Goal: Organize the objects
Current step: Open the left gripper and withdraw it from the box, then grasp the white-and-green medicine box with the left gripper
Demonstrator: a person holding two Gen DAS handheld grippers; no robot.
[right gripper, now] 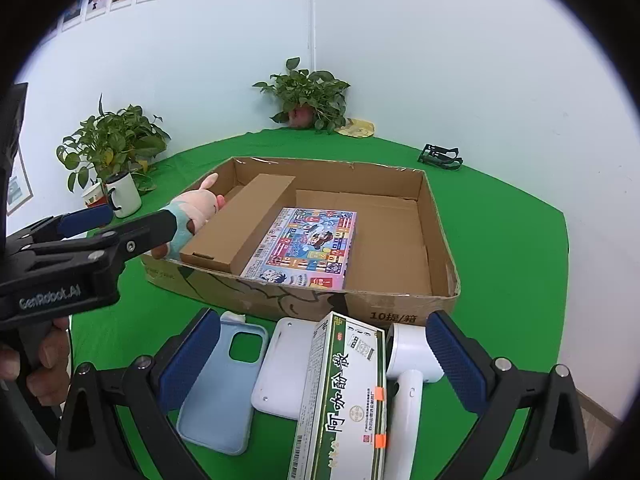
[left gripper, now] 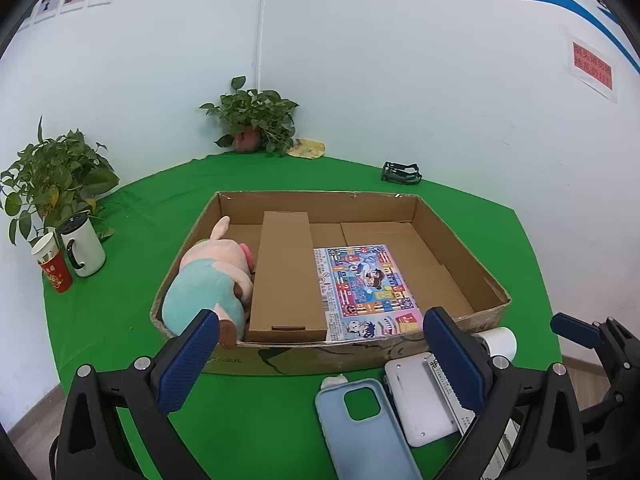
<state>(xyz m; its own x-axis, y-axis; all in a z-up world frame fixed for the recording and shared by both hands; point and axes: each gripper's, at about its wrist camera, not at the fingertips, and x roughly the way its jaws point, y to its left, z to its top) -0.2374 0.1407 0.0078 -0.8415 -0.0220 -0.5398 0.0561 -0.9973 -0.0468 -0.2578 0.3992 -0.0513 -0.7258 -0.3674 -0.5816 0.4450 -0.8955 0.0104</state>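
- The plush pig (left gripper: 208, 280) lies at the left end of the cardboard tray (left gripper: 460, 236), pressed against a plain brown carton (left gripper: 286, 276). Just right of that carton lies a colourful game box (left gripper: 366, 288); the tray's right half is bare.
- The left gripper (left gripper: 320, 356) hovers over the tray's near wall, its jaws spread wide and holding nothing.
- On the green cloth (right gripper: 500, 216) in front of the tray, from the left: a pale blue phone case (right gripper: 218, 392), a white flat device (right gripper: 286, 372), a green-and-white medicine box (right gripper: 344, 392) resting partly on that device, and a white handheld gadget (right gripper: 412, 364).
- The right gripper (right gripper: 326, 356) sits above these four, fully open and empty.
- The next pick is probably the medicine box. Close on its long sides, lift it straight off the device, then lay it flat in the bare right half.
- Legible writing: "GenRobot.AI" on the left gripper's body, "10提/箱" on the tray's front wall, and large characters, seemingly "阿咖酚散", on the medicine box. The red notice on the wall is too blurred to read.
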